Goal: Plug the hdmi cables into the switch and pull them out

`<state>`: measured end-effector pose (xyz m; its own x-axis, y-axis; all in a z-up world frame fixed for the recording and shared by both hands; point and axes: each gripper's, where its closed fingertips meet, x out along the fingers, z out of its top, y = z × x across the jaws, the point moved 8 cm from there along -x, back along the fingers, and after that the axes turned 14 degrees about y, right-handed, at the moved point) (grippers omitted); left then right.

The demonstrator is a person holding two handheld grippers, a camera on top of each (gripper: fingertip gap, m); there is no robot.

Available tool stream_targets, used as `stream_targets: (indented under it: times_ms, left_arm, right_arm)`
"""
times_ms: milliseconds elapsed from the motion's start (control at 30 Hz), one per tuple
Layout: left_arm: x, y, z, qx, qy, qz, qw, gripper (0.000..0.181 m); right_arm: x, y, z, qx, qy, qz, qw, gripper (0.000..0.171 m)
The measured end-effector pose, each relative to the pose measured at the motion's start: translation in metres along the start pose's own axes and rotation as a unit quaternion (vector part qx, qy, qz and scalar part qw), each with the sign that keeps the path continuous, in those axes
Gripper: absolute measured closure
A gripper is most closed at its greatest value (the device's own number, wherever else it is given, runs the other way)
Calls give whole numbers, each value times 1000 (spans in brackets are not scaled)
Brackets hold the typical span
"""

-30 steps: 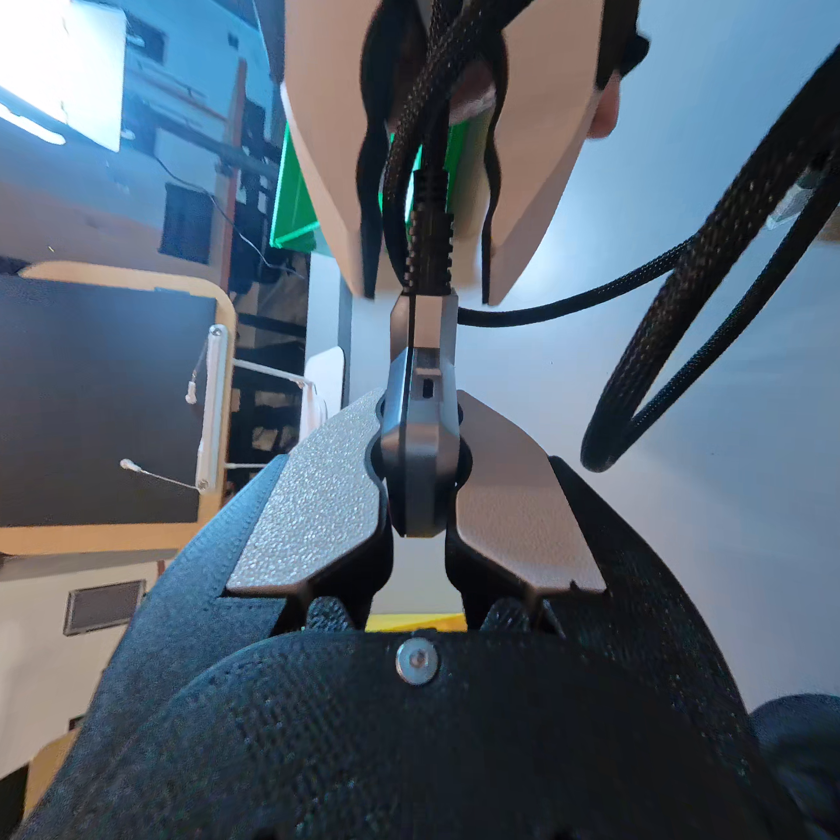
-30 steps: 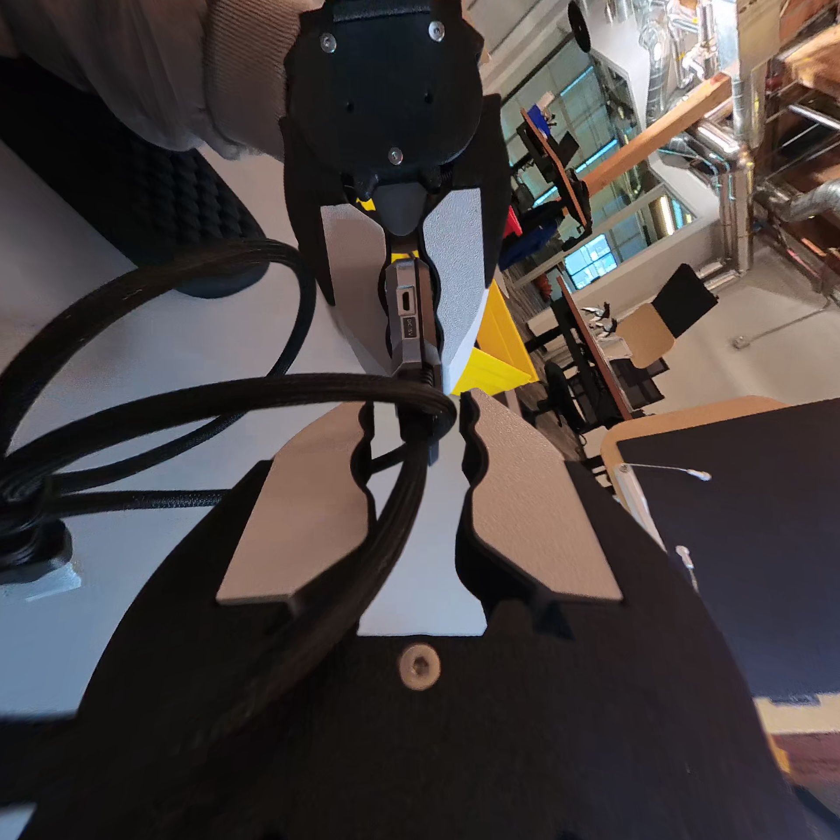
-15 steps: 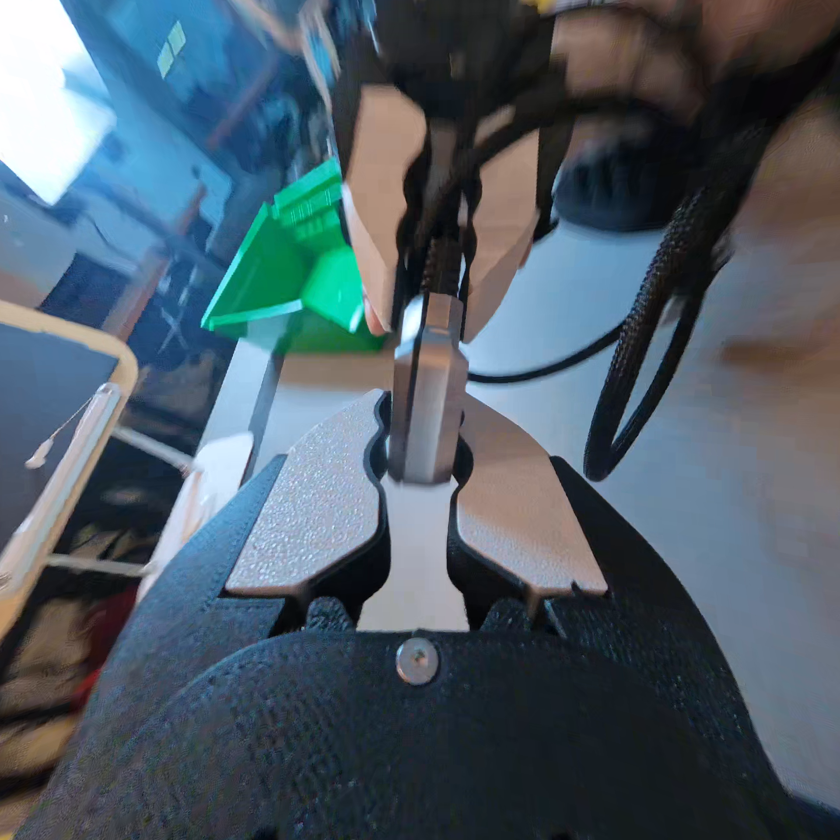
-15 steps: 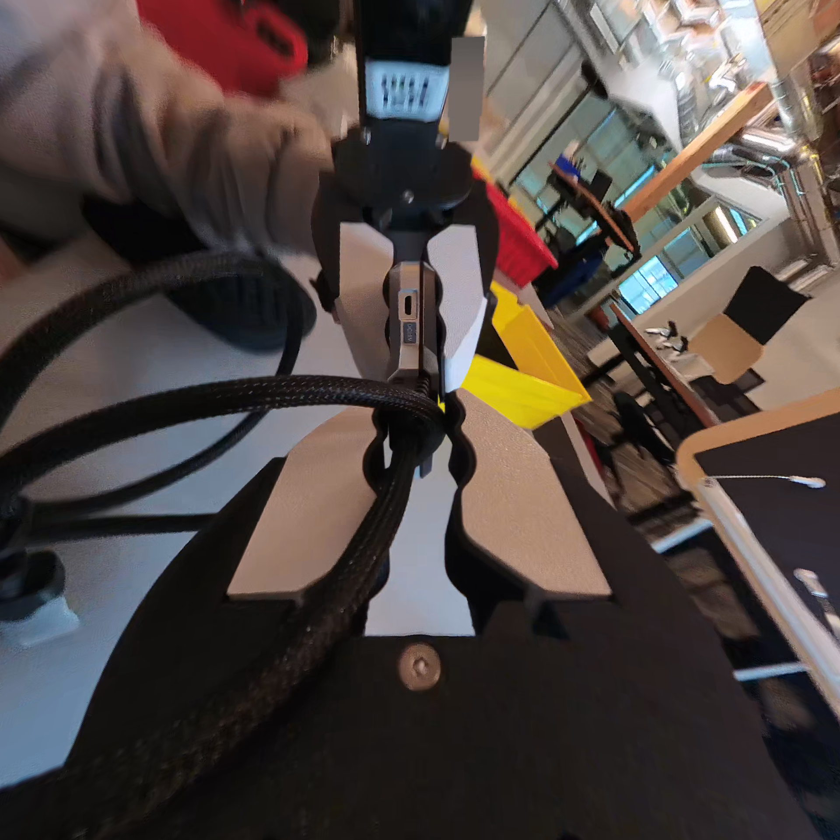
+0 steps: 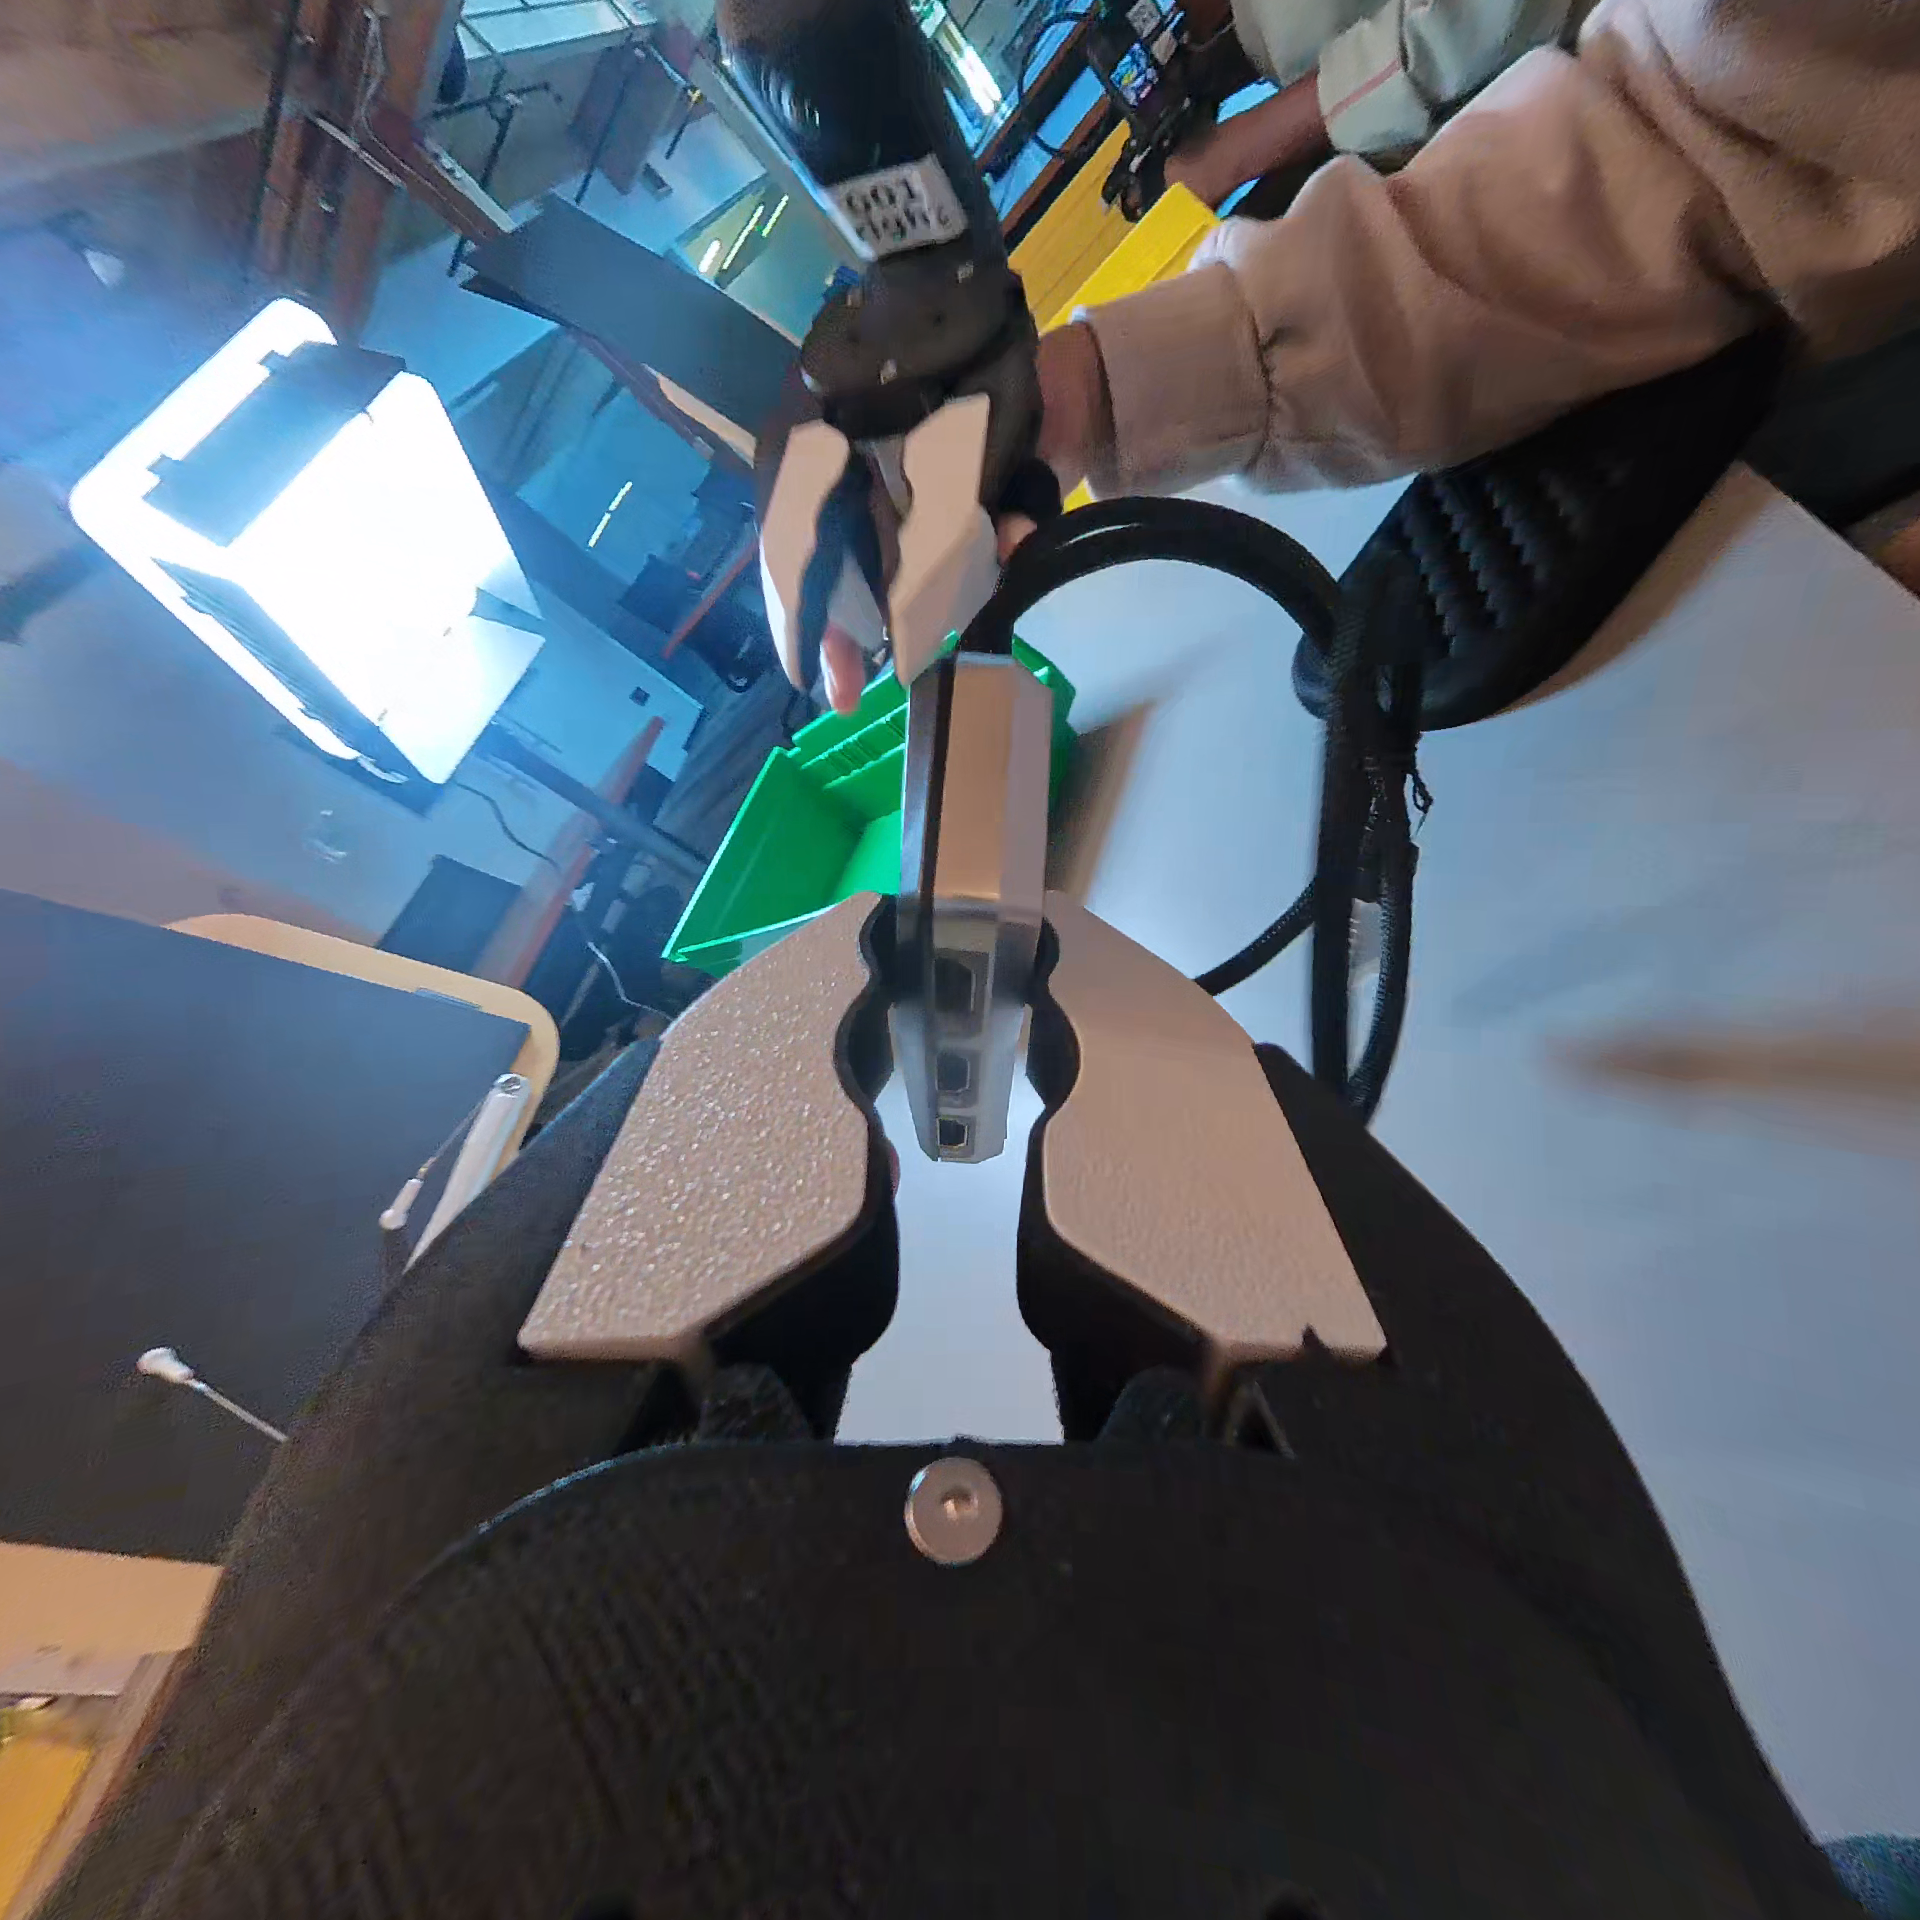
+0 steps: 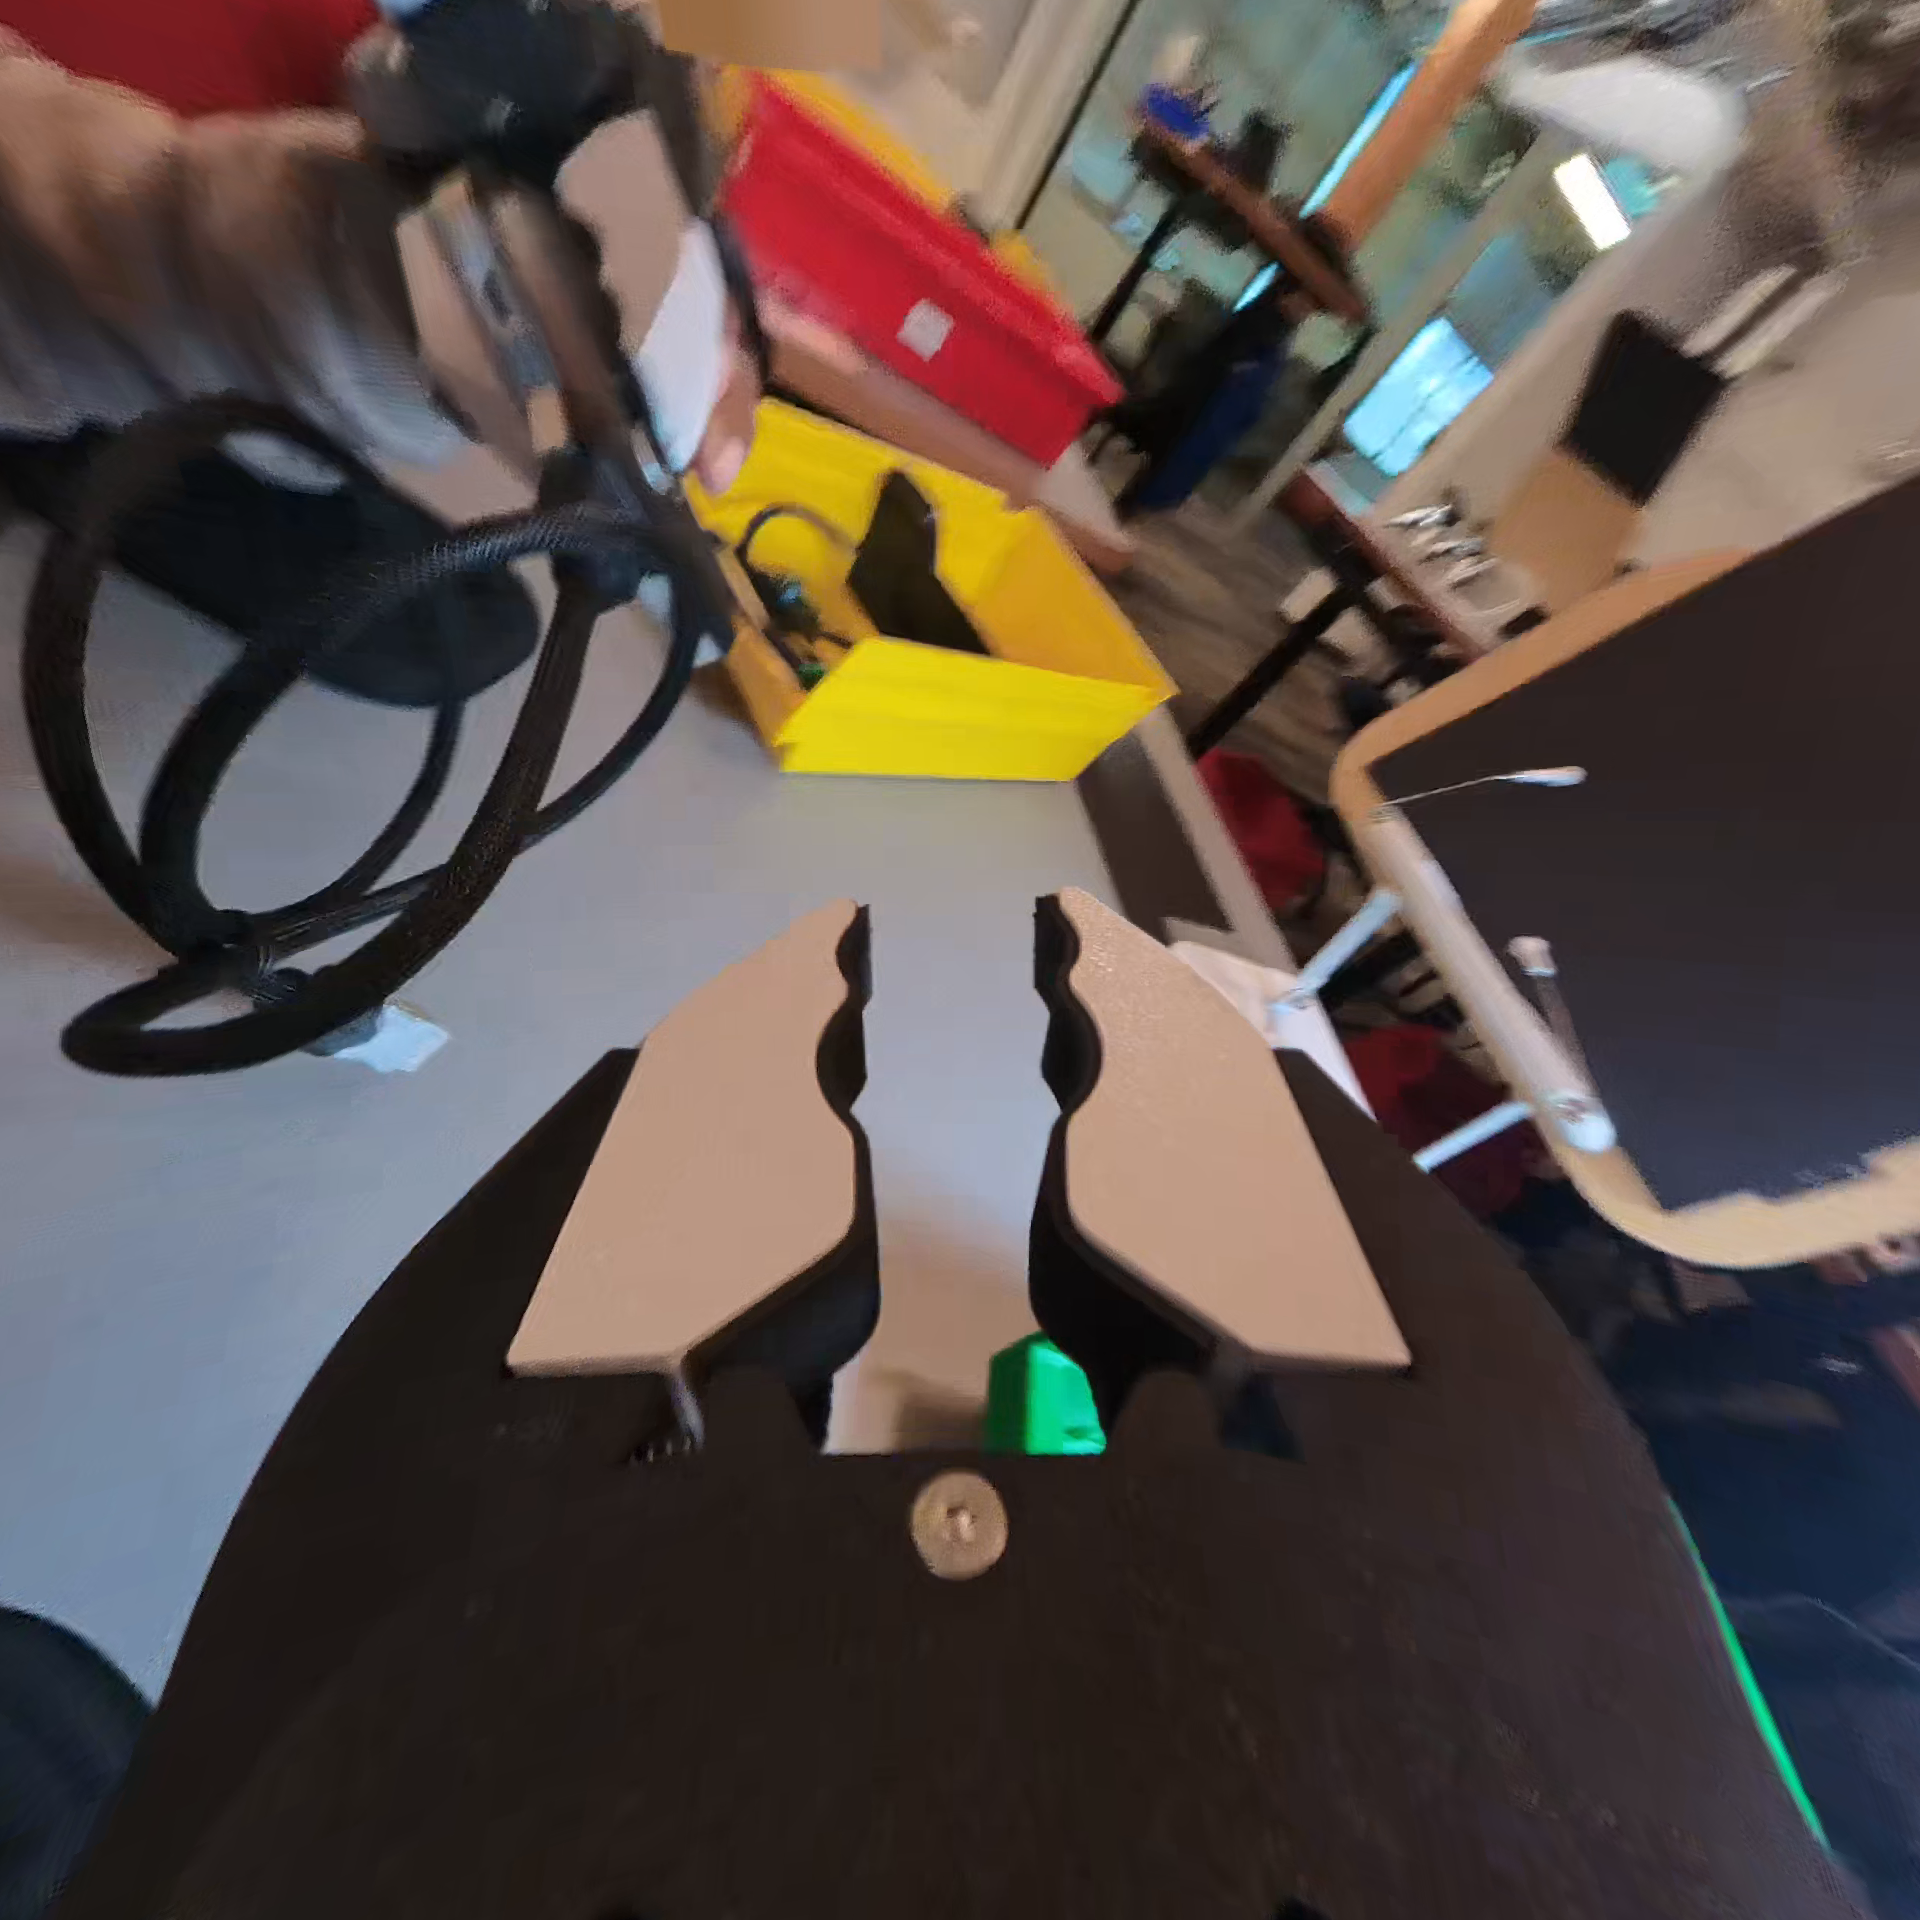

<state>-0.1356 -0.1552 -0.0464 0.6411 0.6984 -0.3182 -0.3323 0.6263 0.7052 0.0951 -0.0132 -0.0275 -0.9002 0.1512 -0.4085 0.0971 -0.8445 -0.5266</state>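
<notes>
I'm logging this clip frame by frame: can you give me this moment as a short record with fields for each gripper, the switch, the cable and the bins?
left gripper: shut on the HDMI switch, held off the table
right gripper: open, empty
switch ports: near-end ports empty
black braided cable: coiled, attached at the switch's far end
white table: under the coil
bins: green bin, yellow bin, red bin

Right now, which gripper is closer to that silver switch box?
Left. The left gripper is clamped on the switch; the right gripper is open, empty and apart from it.
</notes>
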Motion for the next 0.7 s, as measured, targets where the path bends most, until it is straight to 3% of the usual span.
stream_targets:
  times_ms: [100,167,267,400,567,700]
  left_arm:
    - [-3,3,0,13,5,18,1000,158]
    - [-3,4,1,23,14,30,999,158]
    - [2,2,1,51,48,49,996,158]
    - [8,-5,3,71,62,46,994,158]
    - [24,-20,5,86,78,15,993,158]
    - [40,-30,15,105,137,25,985,158]
  right_arm:
    - [-33,1,16,-21,-9,-24,999,138]
    - [-32,21,30,-68,22,-12,997,131]
    - [-11,49,46,-130,63,3,989,128]
    - [28,56,36,-198,142,-38,969,129]
    - [64,72,33,-235,100,-43,966,131]
    - [78,87,35,-251,64,-49,965,135]
